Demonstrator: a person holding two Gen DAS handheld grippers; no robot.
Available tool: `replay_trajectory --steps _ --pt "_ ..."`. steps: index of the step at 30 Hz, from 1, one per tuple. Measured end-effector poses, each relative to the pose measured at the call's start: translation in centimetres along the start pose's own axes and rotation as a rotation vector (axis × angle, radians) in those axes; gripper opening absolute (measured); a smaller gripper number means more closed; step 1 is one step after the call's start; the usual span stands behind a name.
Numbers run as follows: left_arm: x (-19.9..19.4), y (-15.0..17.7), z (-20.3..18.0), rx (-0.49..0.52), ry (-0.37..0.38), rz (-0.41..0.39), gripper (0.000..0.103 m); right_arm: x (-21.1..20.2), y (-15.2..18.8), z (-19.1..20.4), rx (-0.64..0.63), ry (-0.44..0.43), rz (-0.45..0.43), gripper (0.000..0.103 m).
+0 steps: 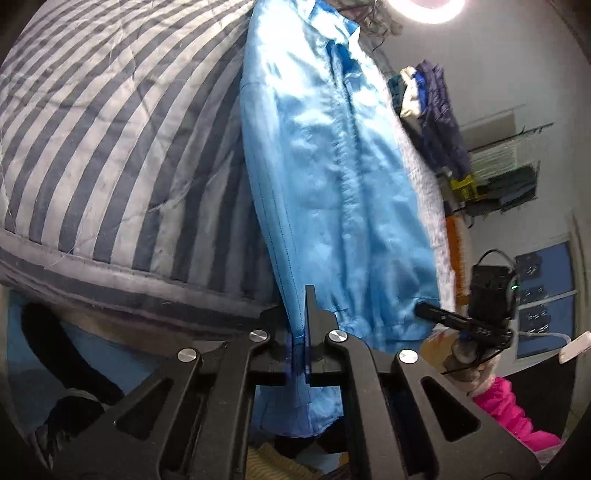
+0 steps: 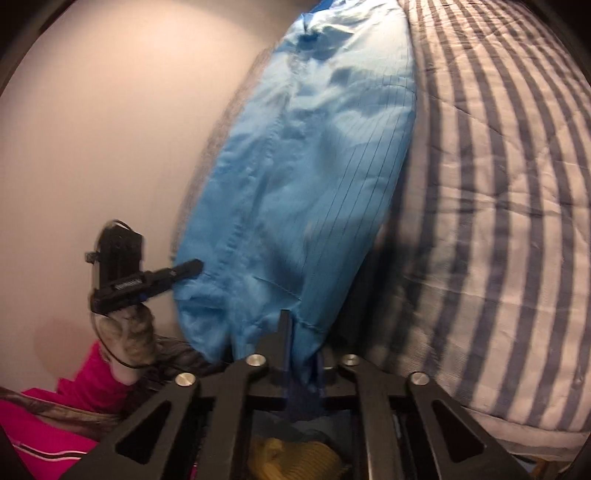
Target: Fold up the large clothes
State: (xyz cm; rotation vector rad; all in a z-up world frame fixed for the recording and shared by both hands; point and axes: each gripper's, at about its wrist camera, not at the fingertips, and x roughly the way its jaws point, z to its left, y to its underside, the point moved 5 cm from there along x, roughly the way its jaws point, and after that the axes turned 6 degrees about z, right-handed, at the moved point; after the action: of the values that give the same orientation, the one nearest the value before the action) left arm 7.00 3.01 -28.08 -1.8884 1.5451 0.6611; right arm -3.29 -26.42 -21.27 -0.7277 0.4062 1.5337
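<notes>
Striped quilt [image 1: 92, 140], blue-grey and pale bands, stitched, with a dark bound edge along its near side. Ring light [image 1: 430, 9] lit at the top of the left wrist view. Dark and light clothes [image 1: 428, 96] hang bunched against the pale wall [image 2: 103, 122]. A window [image 1: 546, 291] shows dark blue panes. Mustard-yellow knit fabric [image 2: 295, 458] lies low in the right wrist view.

Black two-finger grippers, gloved hands, pink sleeves

Each gripper [image 1: 306, 332] has black slotted linkage arms, round silver screws [image 1: 258, 335] and a camera block with cable; hands wear grey gloves [image 2: 129, 341] and bright pink sleeves [image 2: 96, 384].
</notes>
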Motion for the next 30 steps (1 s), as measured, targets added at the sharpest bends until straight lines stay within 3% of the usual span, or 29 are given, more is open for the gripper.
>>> replay_trajectory --steps 9,19,30 --pt "-2.2 -2.4 -2.4 -0.060 0.131 -0.045 0.000 -1.9 -2.3 0.1 0.048 -0.110 -0.066 0.000" --pt "-4.3 -8.7 -4.6 -0.035 0.121 -0.119 0.000 -5.1 -8.1 1.3 0.026 -0.106 -0.183 0.000" --pt "-3.1 -17.8 -4.7 -0.050 0.046 -0.165 0.000 -5.3 -17.5 0.7 0.034 -0.020 -0.262 0.000"
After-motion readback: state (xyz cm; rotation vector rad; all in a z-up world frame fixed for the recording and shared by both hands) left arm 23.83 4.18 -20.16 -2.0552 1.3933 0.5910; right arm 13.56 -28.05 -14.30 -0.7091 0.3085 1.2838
